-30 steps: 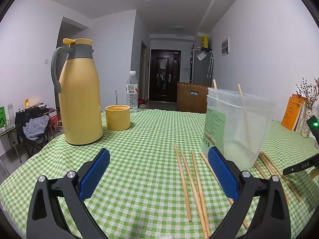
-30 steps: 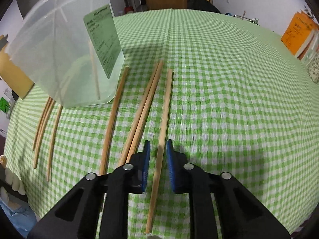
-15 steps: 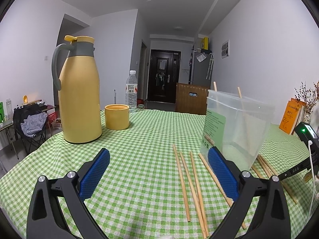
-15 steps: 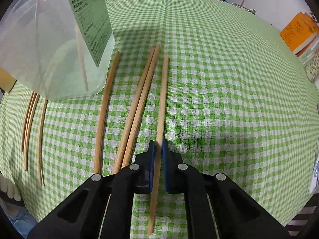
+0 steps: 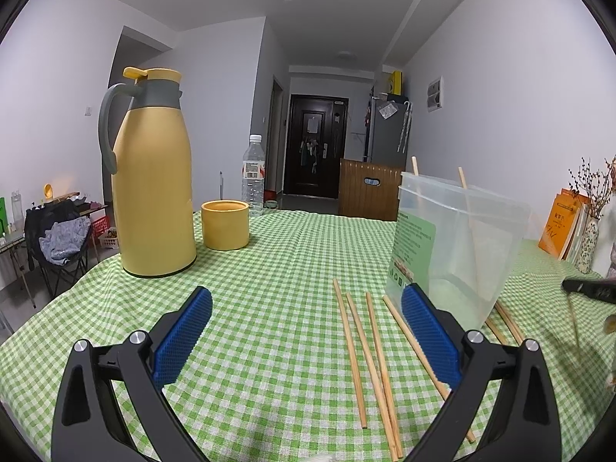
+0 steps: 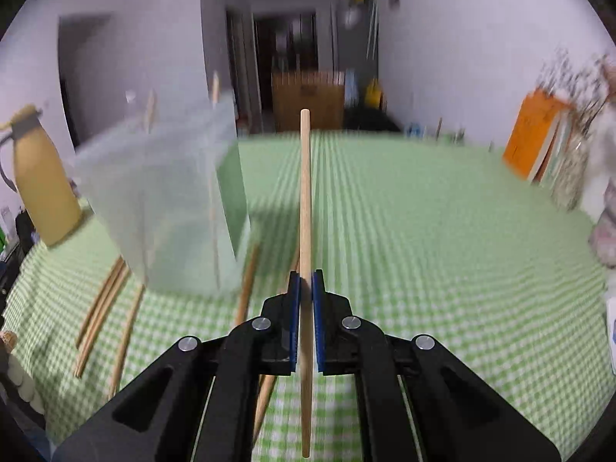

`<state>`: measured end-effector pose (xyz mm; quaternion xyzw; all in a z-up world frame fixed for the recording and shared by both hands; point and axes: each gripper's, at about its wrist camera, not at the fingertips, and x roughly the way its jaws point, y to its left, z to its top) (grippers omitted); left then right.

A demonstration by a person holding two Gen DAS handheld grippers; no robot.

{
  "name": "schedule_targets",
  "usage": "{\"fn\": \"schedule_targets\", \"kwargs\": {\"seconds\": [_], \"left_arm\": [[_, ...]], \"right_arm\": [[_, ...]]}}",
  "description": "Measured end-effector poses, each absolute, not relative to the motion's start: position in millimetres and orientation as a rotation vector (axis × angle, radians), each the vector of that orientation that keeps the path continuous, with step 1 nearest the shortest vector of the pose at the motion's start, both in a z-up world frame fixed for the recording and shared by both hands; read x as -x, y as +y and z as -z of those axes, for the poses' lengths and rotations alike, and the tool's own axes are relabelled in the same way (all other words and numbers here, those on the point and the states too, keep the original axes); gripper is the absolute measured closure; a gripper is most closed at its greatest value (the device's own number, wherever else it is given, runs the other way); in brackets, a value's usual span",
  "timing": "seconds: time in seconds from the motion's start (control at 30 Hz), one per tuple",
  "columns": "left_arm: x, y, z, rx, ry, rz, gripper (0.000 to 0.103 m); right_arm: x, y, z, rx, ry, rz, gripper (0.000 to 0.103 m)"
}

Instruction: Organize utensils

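A single chopstick [image 6: 305,208] stood clamped between the blue pads of the right gripper [image 6: 304,288], lifted off the green checked tablecloth [image 6: 423,231] and pointing away from the camera; its lower end ran down past the black fingers. The left gripper [image 5: 308,331] hovered above the table with its jaws spread wide, holding nothing. Four loose chopsticks [image 5: 369,350] lay between its pads, and more were partly hidden behind the clear plastic container [image 5: 458,246], which held two upright sticks. The right wrist view was motion-blurred, so the yellow thermos [image 5: 154,184] there showed only as a smear.
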<state>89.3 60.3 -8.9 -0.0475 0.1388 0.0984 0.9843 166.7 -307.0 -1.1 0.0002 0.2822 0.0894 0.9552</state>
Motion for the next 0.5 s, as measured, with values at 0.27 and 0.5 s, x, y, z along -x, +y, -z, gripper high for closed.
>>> {"fn": "schedule_targets", "kwargs": {"seconds": [0.27,0.5], "left_arm": [[-91,56,9,0.077,0.286,-0.201,0.007],[-91,54,9,0.062,0.286,-0.225,0.007]], "right_arm": [[-125,-320,-1,-0.047,0.299,-0.144,0.096],[-119,-330,8,-0.104,0.267,-0.160,0.096]]}}
